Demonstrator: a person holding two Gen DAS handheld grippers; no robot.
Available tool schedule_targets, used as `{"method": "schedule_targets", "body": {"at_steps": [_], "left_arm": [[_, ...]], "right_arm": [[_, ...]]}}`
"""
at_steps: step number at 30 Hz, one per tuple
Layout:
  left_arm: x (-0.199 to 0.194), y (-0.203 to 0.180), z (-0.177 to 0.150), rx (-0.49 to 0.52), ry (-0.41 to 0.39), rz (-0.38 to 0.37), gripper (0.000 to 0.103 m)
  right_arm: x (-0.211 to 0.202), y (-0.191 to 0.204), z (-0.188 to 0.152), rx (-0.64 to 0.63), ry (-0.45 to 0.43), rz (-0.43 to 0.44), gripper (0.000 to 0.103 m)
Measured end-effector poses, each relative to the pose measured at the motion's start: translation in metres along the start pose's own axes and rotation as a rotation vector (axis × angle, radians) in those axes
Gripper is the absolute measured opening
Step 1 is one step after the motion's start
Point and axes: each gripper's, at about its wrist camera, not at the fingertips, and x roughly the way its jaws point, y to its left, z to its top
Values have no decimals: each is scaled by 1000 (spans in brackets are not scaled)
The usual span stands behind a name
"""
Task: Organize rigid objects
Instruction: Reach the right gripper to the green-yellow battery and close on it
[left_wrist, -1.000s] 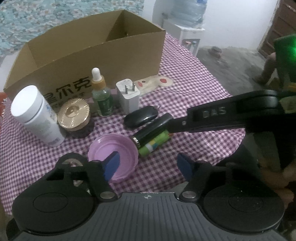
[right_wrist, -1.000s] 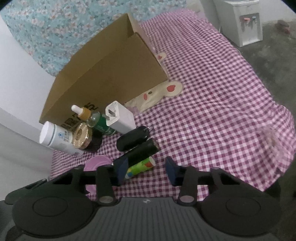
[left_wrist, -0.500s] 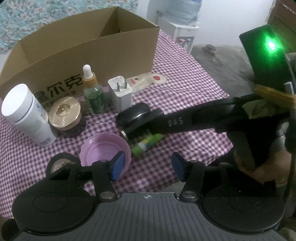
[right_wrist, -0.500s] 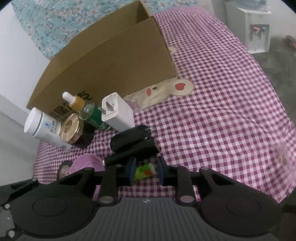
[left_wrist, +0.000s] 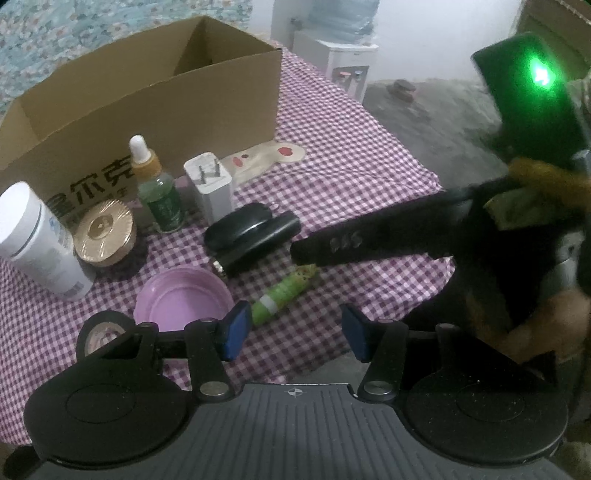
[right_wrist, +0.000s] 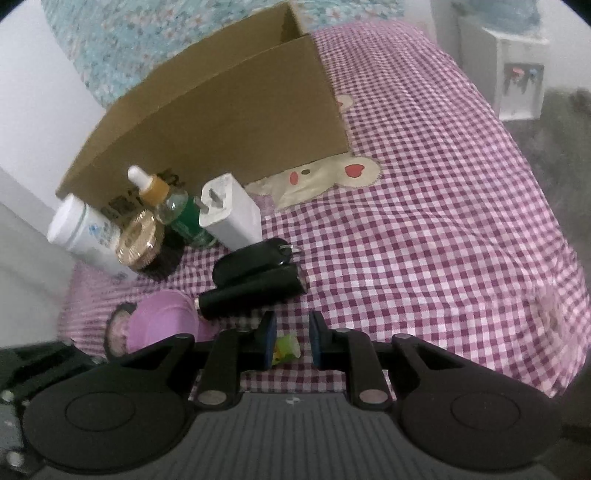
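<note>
We're looking down the right gripper and its jaws are closing around the green tube: the tube lies on the checked cloth between the blue pads, snug to the left one, with a sliver of gap on the other side. Just ahead of those fingertips lies a black cylinder, touching a black car key beyond it. Over on the left gripper, the jaws are closing too, but only cloth shows between them; a pink lid sits hollow side up just ahead of its left finger. Further ahead and to the left we've got a row of containers: a capped white bottle, a gold-lidded jar, a dropper bottle with green contents, and a white charger plug standing prongs up. Behind them, farthest from both grippers, stands the open cardboard box; we see only bare inner walls, its floor hidden from us.
</note>
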Motion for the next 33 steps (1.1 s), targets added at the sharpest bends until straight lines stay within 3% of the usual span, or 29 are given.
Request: {"method": "schedule_targets", "body": {"at_steps": [8,15,22,33], "left_arm": [[8,-5,8,43,-17,23,48],[27,-9,17,65,41,45,45],[42,2,18,-13,125,-1,43],[44,10,9,-126,182,-109,38]], "right_arm": [[-16,-26,2,211,51,122,21],[-7,-38,1,328,111,170,22],[3,-42,3,353,125,186,22],[5,-38,7,317,132,189,22]]}}
